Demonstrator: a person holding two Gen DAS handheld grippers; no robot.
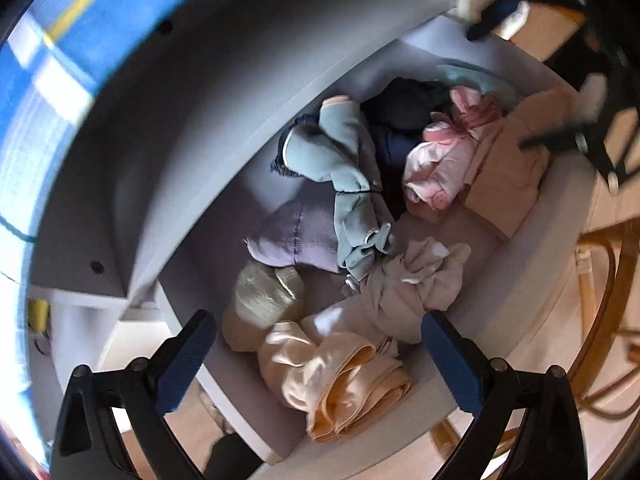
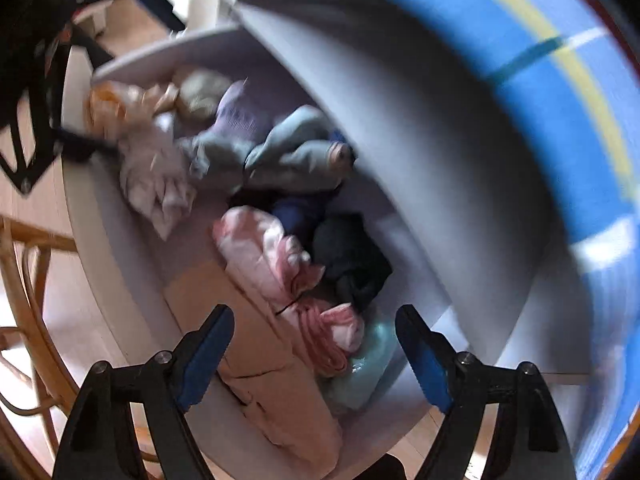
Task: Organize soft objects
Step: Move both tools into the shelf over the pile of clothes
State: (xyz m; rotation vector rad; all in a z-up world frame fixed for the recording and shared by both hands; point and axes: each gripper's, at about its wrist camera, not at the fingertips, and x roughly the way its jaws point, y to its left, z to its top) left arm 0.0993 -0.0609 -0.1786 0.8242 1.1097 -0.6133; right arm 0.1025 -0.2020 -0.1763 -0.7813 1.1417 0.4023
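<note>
Blue-padded fingers of the left gripper [image 1: 318, 356] filled the bottom of the left wrist view, spread wide with nothing between them, pointing steeply down over a cream satin cloth [image 1: 340, 384] at the near end of a white drawer [image 1: 532, 280]. Beyond it lay a crumpled beige cloth [image 1: 416, 280], a grey-blue garment [image 1: 344, 168], a lilac piece [image 1: 296, 232] and a pink-and-white bundle [image 1: 440, 160] beside a folded tan garment [image 1: 504, 176]. At the upper right of that frame the right gripper showed as a dark blurred shape. In the right wrist view, the right gripper [image 2: 314, 346] also pointed steeply down, jaws fairly wide and empty, above the pink bundle [image 2: 276, 264] and tan garment [image 2: 256, 360]; a black cloth [image 2: 352, 260] lay just right of the pink.
</note>
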